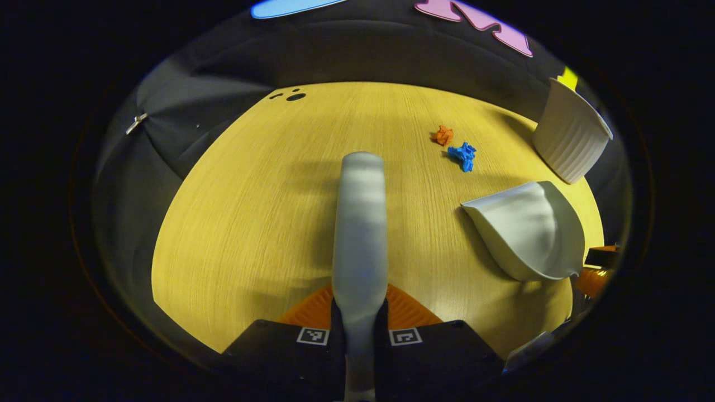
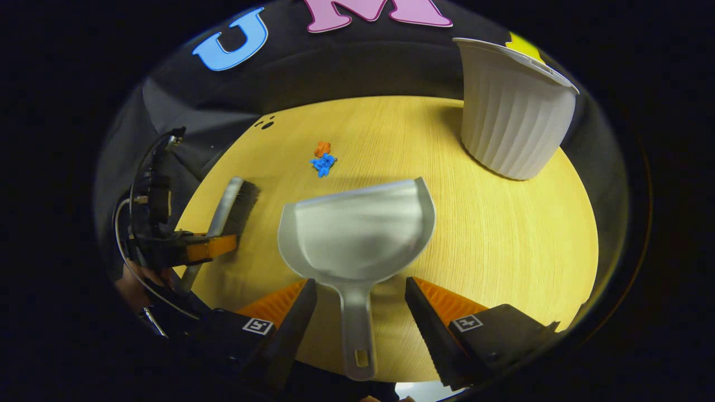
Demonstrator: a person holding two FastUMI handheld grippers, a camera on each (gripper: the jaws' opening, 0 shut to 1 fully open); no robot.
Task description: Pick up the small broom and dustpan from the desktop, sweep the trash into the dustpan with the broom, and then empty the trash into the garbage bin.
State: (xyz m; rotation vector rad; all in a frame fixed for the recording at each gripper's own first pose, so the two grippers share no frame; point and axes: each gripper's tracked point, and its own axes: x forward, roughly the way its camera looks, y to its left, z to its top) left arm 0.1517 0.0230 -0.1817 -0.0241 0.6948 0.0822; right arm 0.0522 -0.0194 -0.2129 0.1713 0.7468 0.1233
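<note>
Two paper scraps, orange [image 2: 322, 148] and blue [image 2: 323, 164], touching, beyond dustpan [image 2: 357, 229]; bin [image 2: 514, 111] far right. Left gripper [image 1: 359, 321] clamped on broom [image 1: 359, 223]; right gripper [image 2: 360, 301] spread wide astride dustpan handle.

1. We cannot see the bristles of the grey plastic broom [image 1: 359, 223] in the left gripper view; its back covers them.
2. There the grey plastic dustpan [image 1: 530, 231] hides its own handle.
3. The crumpled orange scrap [image 2: 322, 148] and crumpled blue scrap [image 2: 323, 164] are too small to identify.
</note>
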